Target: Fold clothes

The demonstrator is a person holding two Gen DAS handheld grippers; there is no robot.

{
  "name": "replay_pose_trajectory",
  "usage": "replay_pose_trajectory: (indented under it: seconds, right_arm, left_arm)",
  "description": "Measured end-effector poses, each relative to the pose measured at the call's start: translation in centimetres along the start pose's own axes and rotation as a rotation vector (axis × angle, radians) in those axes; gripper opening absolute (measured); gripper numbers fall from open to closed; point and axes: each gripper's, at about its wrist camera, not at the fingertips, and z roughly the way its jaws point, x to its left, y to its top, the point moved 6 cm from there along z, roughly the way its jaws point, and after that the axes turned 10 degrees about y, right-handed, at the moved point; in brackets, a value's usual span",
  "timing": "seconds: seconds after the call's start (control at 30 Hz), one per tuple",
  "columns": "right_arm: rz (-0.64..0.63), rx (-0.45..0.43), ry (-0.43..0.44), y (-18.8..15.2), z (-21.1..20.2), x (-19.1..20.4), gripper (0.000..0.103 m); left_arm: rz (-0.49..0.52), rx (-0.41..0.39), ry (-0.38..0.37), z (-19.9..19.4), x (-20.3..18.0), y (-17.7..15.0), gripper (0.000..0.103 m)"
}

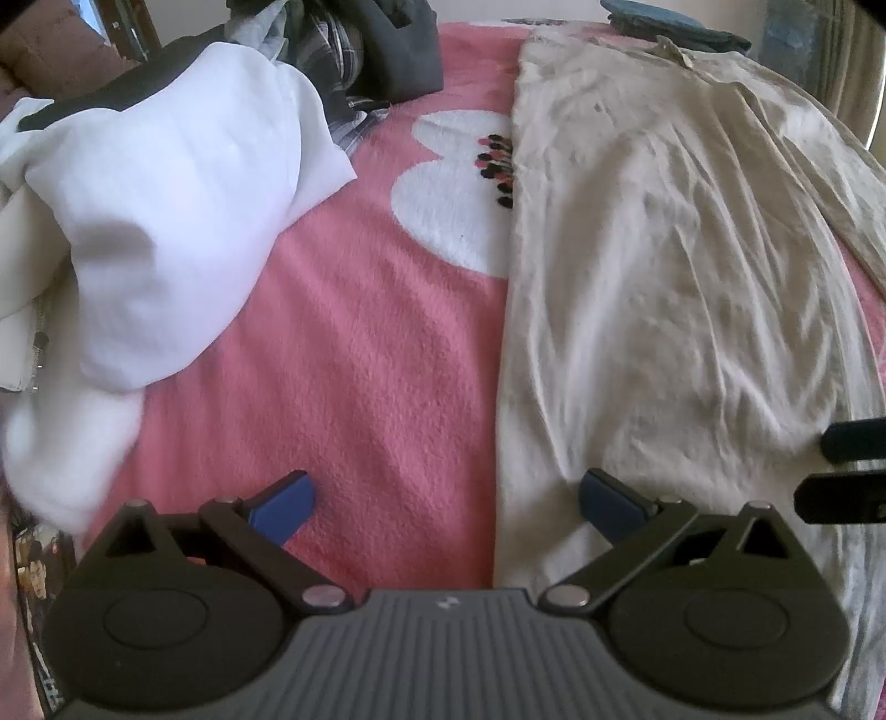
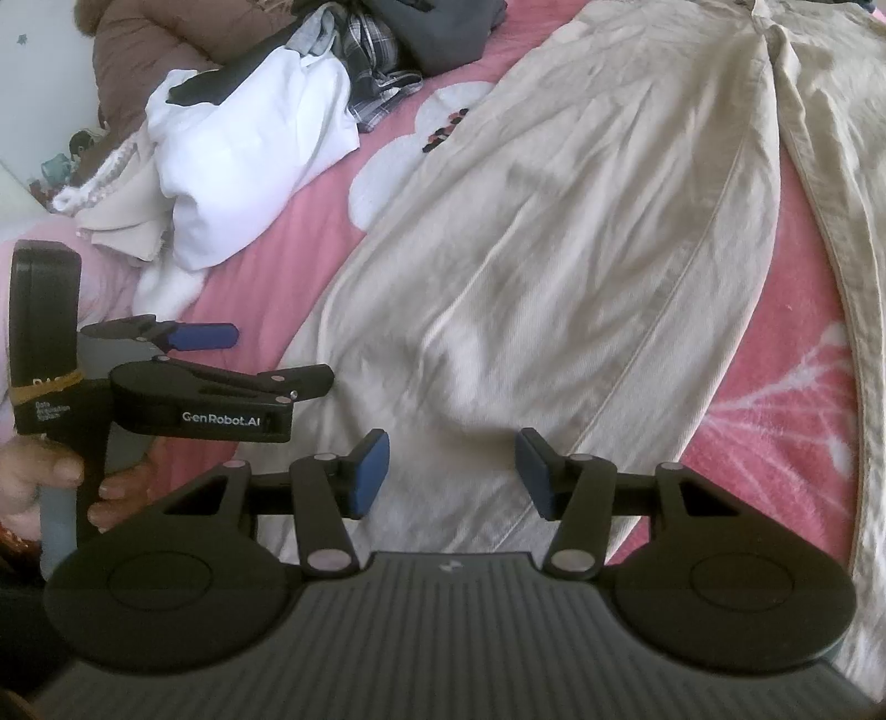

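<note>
A cream pair of trousers lies spread flat along the pink blanket; it fills the middle of the right wrist view. My left gripper is open and empty, low over the trousers' left edge near the hem. My right gripper is open and empty above the trousers' near end. The left gripper also shows in the right wrist view, held by a hand. The right gripper's fingertips show at the right edge of the left wrist view.
A crumpled white garment lies at the left of the blanket, also in the right wrist view. A pile of dark and plaid clothes sits at the far end. A blue folded item lies at the back right.
</note>
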Motion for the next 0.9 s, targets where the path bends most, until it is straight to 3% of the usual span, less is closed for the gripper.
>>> replay_pose_trajectory:
  seconds: [0.9]
  right_arm:
    - [-0.008, 0.005, 0.010, -0.07, 0.24, 0.03, 0.055]
  left_arm:
    - [-0.007, 0.015, 0.006, -0.13, 0.00, 0.00, 0.103]
